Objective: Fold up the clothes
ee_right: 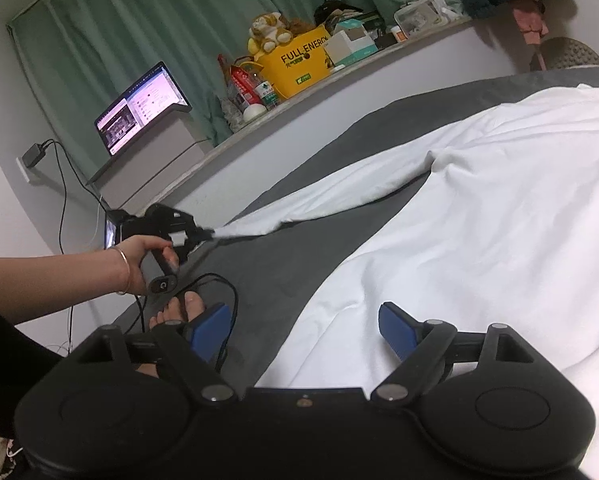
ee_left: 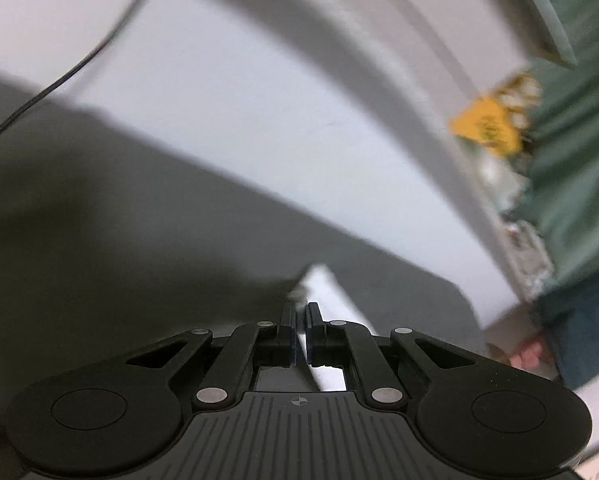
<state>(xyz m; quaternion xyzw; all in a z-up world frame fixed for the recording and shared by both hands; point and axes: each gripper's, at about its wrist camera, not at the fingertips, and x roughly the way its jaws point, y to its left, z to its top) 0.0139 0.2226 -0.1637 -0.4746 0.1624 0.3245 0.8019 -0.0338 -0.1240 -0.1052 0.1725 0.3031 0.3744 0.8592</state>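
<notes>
A: The white garment (ee_right: 479, 208) is spread over the dark grey bed sheet (ee_right: 283, 264), and one stretched corner is pinched at the far left by the left gripper (ee_right: 209, 233), gripped by the left hand (ee_right: 147, 258).

B: In the left wrist view a strip of white cloth (ee_left: 331, 312) is seen clamped between the pressed-together fingers (ee_left: 289, 336). The rest is blurred.

A: The right gripper (ee_right: 303, 330) is held spread above the garment's near edge; nothing is held in it.

B: On the far ledge (ee_right: 379, 64), "FULL ENERGY" is read on a yellow box (ee_right: 295, 65). The laptop (ee_right: 139, 108) screen's text is too small to be made out.
</notes>
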